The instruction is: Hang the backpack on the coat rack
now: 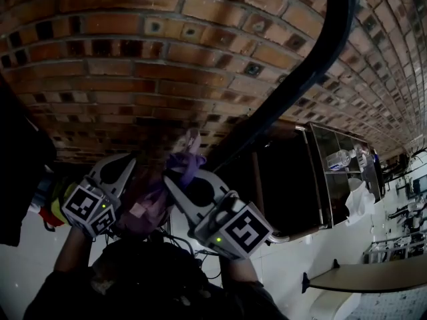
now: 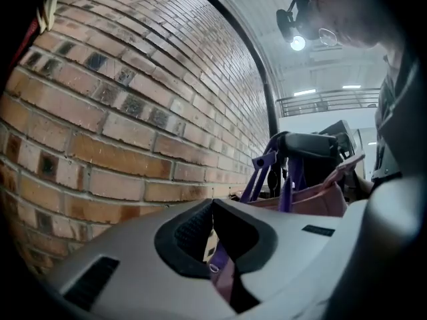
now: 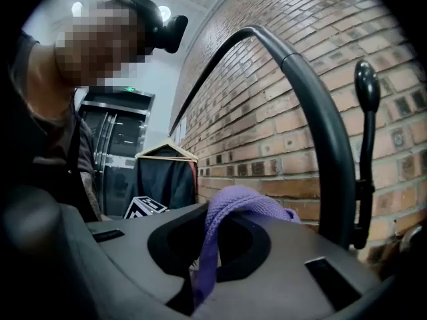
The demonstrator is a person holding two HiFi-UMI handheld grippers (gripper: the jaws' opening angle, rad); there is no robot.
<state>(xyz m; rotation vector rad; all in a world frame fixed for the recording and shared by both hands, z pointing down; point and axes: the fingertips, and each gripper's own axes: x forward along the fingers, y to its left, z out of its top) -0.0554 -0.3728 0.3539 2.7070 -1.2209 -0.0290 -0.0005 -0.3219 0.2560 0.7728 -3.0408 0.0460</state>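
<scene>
Now we clamp the pink fabric backpack (image 1: 143, 204): left gripper (image 1: 127, 169) on its strap (image 2: 217, 267), right gripper (image 1: 180, 180) on its purple loop (image 3: 230, 204); black metal coat rack (image 1: 297, 82), upper right, not yet reached.

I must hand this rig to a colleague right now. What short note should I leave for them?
Left tool: shut on a purple strap of the backpack.
Right tool: shut on the purple loop.
Backpack is held up beside the brick wall, close to the black coat rack.
Done: backpack picked up.
Left: probably put the loop over the rack's peg, then open both tools.
</scene>
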